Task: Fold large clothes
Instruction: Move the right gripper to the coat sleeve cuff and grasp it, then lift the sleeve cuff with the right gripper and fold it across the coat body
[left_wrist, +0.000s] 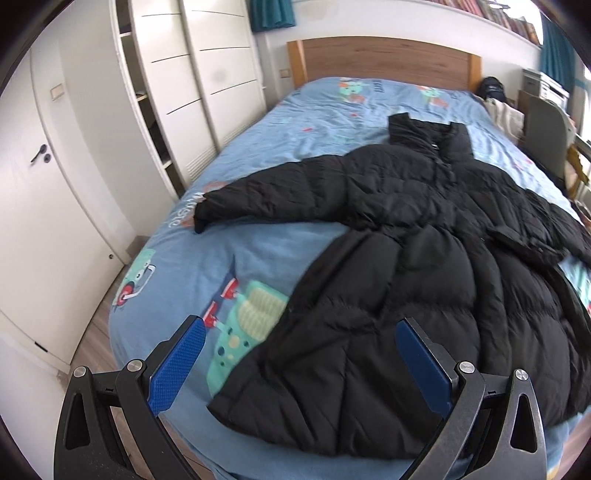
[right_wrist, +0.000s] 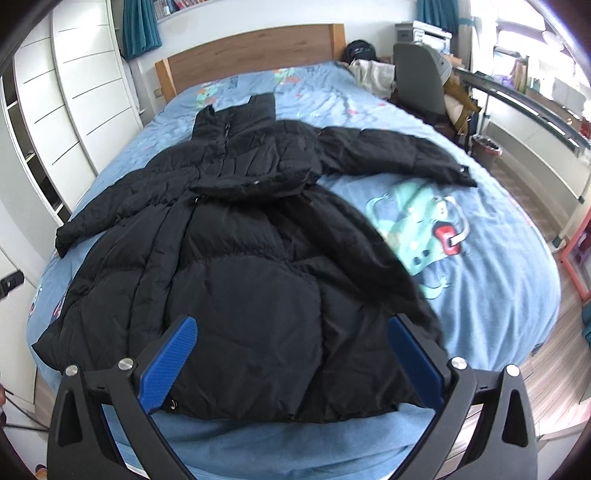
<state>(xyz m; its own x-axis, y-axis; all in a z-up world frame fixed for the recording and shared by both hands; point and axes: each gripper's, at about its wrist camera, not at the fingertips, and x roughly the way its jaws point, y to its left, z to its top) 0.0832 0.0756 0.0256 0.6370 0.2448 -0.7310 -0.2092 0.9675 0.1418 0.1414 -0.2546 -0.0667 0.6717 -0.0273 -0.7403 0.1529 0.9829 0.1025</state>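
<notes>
A long black puffer coat (left_wrist: 399, 258) lies spread flat on the blue printed bedsheet (left_wrist: 258, 258), collar toward the headboard, both sleeves stretched out sideways. In the right wrist view the same coat (right_wrist: 236, 266) fills the middle of the bed, and its hem reaches the near edge. My left gripper (left_wrist: 301, 326) hovers open above the hem's left corner, nothing between its blue pads. Over the hem's middle my right gripper (right_wrist: 291, 325) also stands open and holds nothing.
White sliding wardrobes (left_wrist: 192, 81) and a door (left_wrist: 48, 177) stand left of the bed. A wooden headboard (left_wrist: 384, 61) is at the far end. A grey chair (right_wrist: 421, 77), a bin (right_wrist: 485, 149) and a desk with clutter line the right side. Bare blue sheet (right_wrist: 480, 258) lies right of the coat.
</notes>
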